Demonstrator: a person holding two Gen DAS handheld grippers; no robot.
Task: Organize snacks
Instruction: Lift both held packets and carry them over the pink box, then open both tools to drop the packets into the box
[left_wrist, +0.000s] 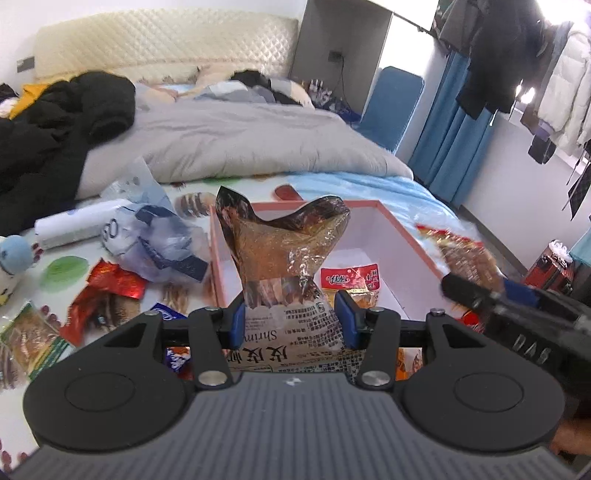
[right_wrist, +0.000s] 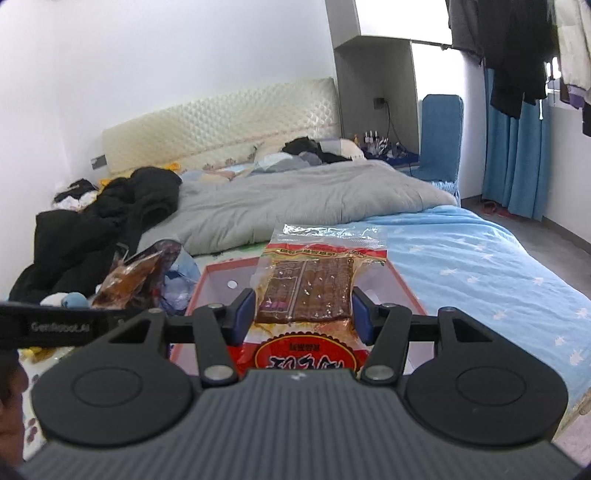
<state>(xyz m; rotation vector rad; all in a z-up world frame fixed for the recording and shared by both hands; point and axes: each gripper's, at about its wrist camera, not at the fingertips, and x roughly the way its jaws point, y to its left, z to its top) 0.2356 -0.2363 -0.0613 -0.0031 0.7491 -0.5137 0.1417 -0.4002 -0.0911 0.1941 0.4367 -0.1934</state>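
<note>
Fingers (left_wrist: 243, 321) tilted downward, clamped on shrimp packet (left_wrist: 284, 258) above box (left_wrist: 406, 236).

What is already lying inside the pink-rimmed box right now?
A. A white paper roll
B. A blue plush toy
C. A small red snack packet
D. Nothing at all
C: the left wrist view shows a small red snack packet lying on the white floor of the pink-rimmed box, just beyond the shrimp snack bag gripped in the left claw.
</note>
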